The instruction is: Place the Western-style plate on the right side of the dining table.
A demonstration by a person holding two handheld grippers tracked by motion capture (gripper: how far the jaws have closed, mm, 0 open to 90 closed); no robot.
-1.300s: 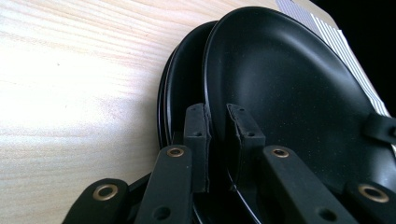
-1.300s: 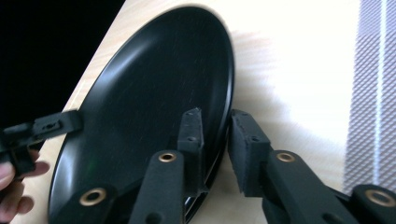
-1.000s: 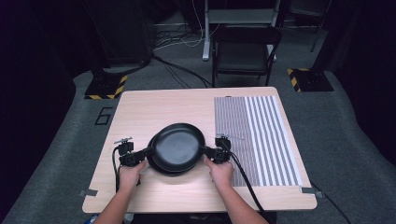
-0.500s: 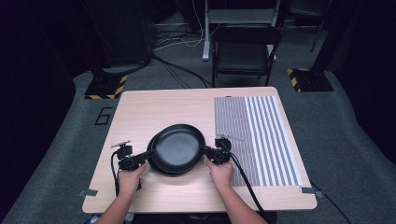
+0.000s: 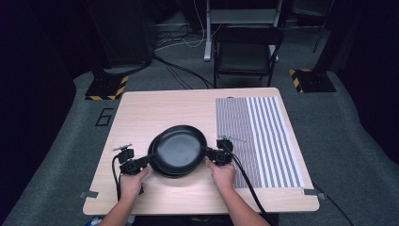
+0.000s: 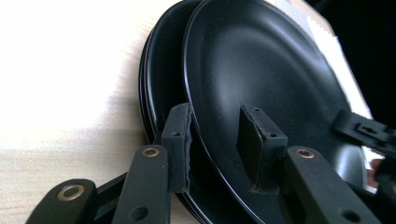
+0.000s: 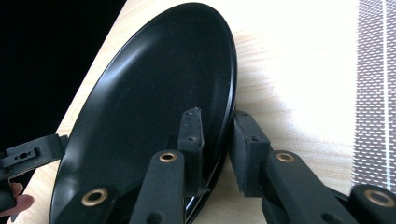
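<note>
Two black plates lie stacked near the table's front edge. The top plate (image 5: 181,147) (image 6: 261,70) (image 7: 154,93) sits tilted above the lower plate (image 5: 163,171) (image 6: 161,70). My left gripper (image 5: 149,158) (image 6: 215,112) straddles the top plate's left rim; its jaws have just been opening, and a gap shows between the pads and the rim. My right gripper (image 5: 208,153) (image 7: 217,116) is shut on the opposite rim of the top plate. Each gripper view also shows the other gripper at the plate's far side.
A grey striped mat (image 5: 259,132) covers the right part of the wooden table (image 5: 155,108). A black chair (image 5: 247,52) stands behind the table, with cables on the floor around it. Bare wood lies behind and to the left of the plates.
The left jaws have parted from the top plate's rim. The left hand has eased slightly toward the front edge. The right hand and the plates have stayed put.
</note>
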